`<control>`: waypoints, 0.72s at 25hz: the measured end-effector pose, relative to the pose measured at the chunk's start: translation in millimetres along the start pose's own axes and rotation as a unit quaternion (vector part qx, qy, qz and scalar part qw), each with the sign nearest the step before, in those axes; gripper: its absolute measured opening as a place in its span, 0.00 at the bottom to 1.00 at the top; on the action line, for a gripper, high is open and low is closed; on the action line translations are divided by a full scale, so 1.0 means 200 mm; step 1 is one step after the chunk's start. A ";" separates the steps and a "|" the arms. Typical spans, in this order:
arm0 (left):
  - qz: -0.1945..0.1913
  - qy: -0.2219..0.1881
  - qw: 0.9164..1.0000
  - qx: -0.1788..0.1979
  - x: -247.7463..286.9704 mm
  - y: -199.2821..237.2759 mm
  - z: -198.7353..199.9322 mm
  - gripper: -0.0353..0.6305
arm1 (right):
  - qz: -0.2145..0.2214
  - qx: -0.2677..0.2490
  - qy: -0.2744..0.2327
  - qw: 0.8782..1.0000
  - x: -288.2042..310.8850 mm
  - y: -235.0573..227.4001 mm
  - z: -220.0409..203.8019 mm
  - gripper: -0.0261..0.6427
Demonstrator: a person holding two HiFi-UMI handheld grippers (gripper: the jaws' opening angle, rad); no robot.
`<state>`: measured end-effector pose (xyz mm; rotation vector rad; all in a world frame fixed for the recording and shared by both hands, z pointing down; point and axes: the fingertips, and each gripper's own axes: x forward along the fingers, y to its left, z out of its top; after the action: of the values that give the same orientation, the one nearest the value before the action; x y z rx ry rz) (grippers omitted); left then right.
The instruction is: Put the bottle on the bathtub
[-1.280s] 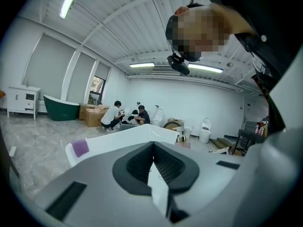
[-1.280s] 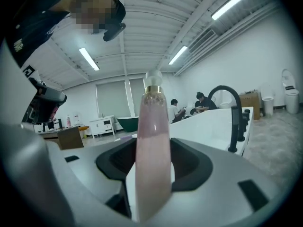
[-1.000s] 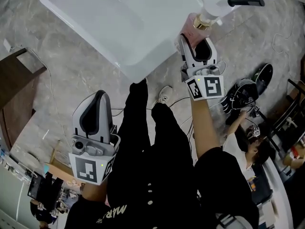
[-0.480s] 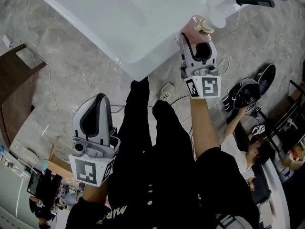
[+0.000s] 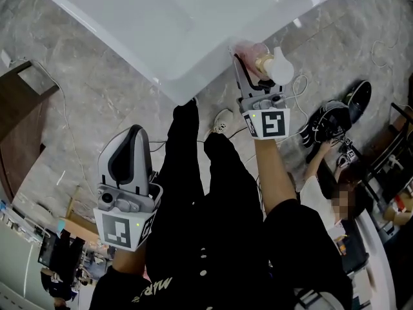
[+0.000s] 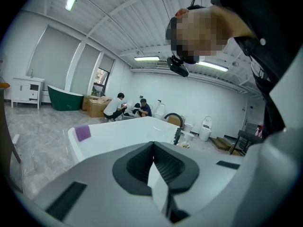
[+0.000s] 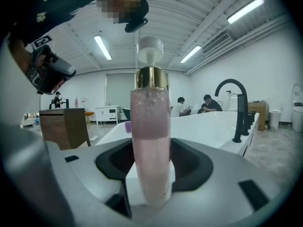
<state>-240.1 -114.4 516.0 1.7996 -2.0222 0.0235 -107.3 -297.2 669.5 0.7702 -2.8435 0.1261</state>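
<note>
beside bathtub point(image 5: 169, 88), right gripper point(image 5: 250, 60) clamped on bottle point(image 7: 150, 141), long axis upright, pump up; left gripper point(image 5: 132, 133) closed.

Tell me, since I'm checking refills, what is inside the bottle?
The bottle holds pink liquid in its lower part, with bubbles above it. Its bottom is hidden between the fingers.

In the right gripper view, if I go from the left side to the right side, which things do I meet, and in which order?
brown wooden cabinet → pink bottle → two seated people far behind → black faucet
</note>
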 end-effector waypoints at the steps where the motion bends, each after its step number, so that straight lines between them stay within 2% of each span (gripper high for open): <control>1: 0.000 -0.001 1.000 -0.001 0.00 0.00 0.00 0.07 | 0.003 -0.008 0.002 1.000 0.00 0.01 0.00 0.38; 18: 0.004 -0.014 1.000 0.003 -0.03 -0.03 0.05 0.07 | 0.036 -0.024 -0.005 0.999 0.03 0.02 -0.01 0.38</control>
<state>-236.5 -113.1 504.2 1.8062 -2.0502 0.0076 -114.0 -297.5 672.9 0.6600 -2.8741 0.0655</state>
